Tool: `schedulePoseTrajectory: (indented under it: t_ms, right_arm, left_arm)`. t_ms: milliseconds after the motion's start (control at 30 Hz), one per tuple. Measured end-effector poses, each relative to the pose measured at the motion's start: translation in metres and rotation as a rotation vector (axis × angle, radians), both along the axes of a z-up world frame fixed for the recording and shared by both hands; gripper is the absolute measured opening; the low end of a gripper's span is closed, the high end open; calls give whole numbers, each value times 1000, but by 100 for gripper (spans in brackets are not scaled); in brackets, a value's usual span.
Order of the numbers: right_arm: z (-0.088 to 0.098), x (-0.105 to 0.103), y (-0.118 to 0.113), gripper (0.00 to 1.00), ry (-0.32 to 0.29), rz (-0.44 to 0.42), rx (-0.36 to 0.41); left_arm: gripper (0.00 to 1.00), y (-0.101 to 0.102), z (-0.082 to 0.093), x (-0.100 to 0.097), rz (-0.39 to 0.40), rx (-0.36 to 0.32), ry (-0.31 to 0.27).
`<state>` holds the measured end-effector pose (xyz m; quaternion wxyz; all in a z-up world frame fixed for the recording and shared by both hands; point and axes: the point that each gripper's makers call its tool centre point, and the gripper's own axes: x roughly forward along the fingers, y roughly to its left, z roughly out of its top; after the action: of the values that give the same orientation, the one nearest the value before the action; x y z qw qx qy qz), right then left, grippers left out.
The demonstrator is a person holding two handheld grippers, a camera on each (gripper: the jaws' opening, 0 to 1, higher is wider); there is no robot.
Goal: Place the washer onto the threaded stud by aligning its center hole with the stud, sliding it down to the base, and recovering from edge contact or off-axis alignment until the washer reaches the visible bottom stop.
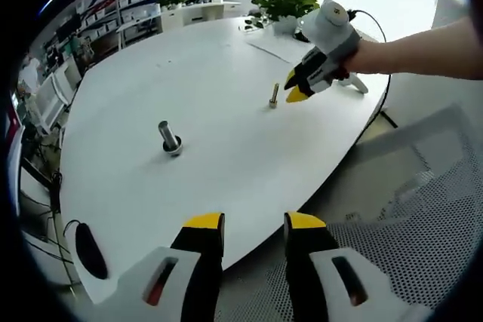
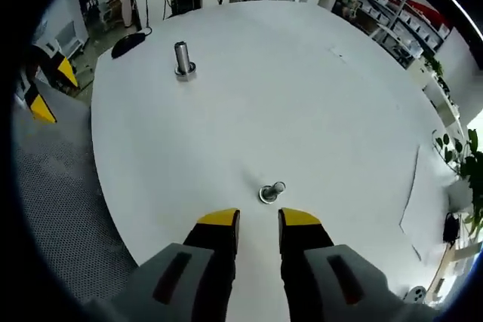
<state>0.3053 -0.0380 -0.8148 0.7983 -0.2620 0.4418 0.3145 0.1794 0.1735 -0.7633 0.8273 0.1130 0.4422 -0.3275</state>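
Round white worktop point(image 1: 226, 111) carrying two small metal pieces, well apart. Upright stud point(image 2: 182, 58) on a ring-like base, far from the right gripper point(image 2: 259, 222); in the left gripper view, same stud point(image 1: 168, 136) ahead and slightly left of the left gripper point(image 1: 254, 224). Second piece, apparently a short bolt with washer point(image 2: 272, 191) at its foot, just beyond the right gripper's tips, on its centre line; exact form too small to tell. In the left gripper view, same piece point(image 1: 273, 96) just beside the right gripper point(image 1: 296, 90), hand point(image 1: 362, 56) behind it. Both grippers empty, jaws parted with a narrow gap. Right gripper nearer the washer; left nearer the stud. Stud's long axis vertical, so likely approach from above, hole centred over the tip. Bare worktop between washer and stud; nothing in the way. Plant point(image 1: 290, 1) and paper sheet point(image 2: 417, 209) at the far edge, mesh chair point(image 1: 407, 216) beside the near edge.
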Motion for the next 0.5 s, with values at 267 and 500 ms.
schedulePoseTrajectory:
  t_ms: [267, 500]
  right_arm:
    - [27, -18, -3, 23, -54, -126, 115]
    - [64, -31, 1, 23, -133, -183, 214]
  left_arm:
    - [30, -4, 4, -1, -16, -17, -11]
    - [30, -7, 12, 4, -18, -34, -51]
